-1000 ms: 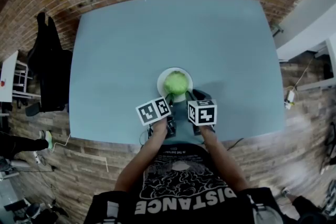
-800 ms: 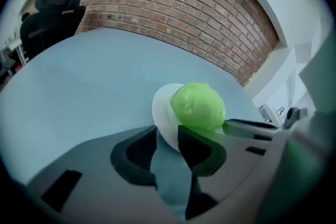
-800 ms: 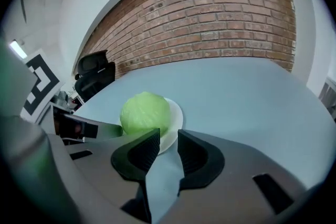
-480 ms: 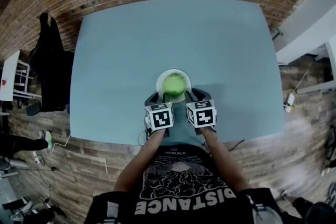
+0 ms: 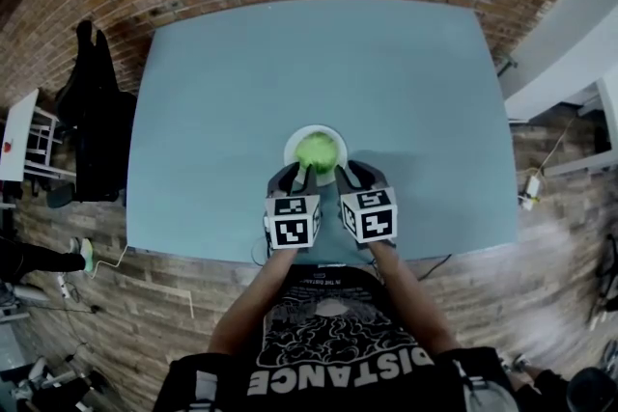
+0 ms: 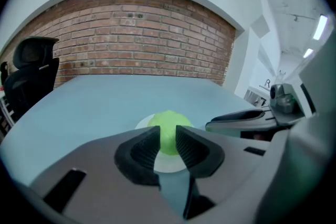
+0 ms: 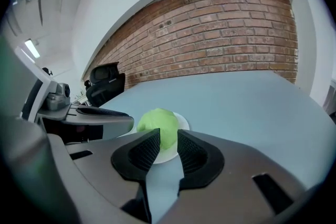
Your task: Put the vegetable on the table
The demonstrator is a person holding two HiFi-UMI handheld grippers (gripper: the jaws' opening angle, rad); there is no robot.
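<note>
Jaws parted on both: left gripper (image 6: 167, 136) (just eased inward, nothing between) and right gripper (image 7: 169, 147) sit empty, short of the green vegetable (image 5: 317, 152) on its white plate (image 5: 333, 132) — I should straddle it, squeeze gently, lift onto the table (image 5: 241, 92).

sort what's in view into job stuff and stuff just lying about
Job: green vegetable; white plate under it; blue table; left gripper, open, jaws just closing slightly, nothing between them; right gripper, open.
Lying about: black office chair; brick wall.
</note>
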